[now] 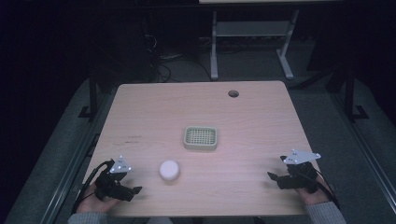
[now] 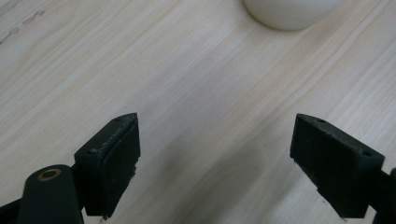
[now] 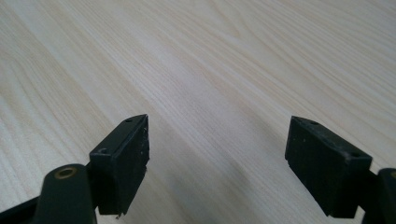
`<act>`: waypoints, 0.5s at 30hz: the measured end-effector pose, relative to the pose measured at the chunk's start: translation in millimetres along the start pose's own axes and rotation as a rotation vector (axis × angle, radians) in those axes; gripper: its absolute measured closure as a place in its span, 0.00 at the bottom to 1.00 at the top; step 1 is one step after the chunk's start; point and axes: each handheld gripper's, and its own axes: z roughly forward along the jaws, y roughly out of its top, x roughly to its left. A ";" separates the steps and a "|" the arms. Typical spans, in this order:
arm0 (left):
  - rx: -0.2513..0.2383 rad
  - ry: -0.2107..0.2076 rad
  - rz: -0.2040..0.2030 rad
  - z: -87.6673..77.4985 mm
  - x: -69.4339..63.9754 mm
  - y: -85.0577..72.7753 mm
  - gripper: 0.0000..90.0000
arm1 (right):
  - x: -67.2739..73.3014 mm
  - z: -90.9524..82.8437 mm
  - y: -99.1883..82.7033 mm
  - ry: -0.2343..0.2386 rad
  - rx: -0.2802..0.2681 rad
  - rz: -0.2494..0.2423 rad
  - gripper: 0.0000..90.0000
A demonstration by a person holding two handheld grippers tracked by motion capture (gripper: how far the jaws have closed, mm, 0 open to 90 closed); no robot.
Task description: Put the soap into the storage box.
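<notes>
A small white round object (image 1: 169, 170), perhaps a lidded jar or a cap, sits on the light wooden table (image 1: 196, 107) toward the near edge, at about 7 o'clock from the table's centre. The high view is dim and slightly blurred, so its exact kind is hard to tell. In the left gripper view it (image 2: 292, 13) is cut off by the top edge at about 1 o'clock, with just its lower curved rim showing.

The left gripper (image 1: 133, 191) lies near the table's near-left corner, at about 8 o'clock from the white object and apart from it. Its jaws stand wide apart over bare wood with nothing between them (image 2: 215, 158). The hand holding it is partly cut off by the bottom edge of the high view.

A pale green square basket with a grid-patterned floor (image 1: 201, 138) rests at about 1 o'clock from the white object, close to the table's centre.

The right gripper (image 1: 274, 179) is at the near-right edge, well apart from both objects, its jaws likewise spread wide over bare wood (image 3: 217, 161).

A round cable hole (image 1: 233, 94) sits near the far edge at about 1 o'clock. Beyond the table the room is too dark to read, save for a white desk frame (image 1: 252, 42).
</notes>
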 end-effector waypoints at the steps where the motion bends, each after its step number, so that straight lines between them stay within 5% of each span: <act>1: -0.004 -0.005 0.002 0.3 -0.9 0.6 0.18 | -0.4 0.1 -0.4 0.001 0.001 0.007 0.24; 15: 0.010 -0.032 0.019 5.1 -8.7 6.2 0.18 | 0.1 -0.3 0.1 0.001 0.000 0.003 0.24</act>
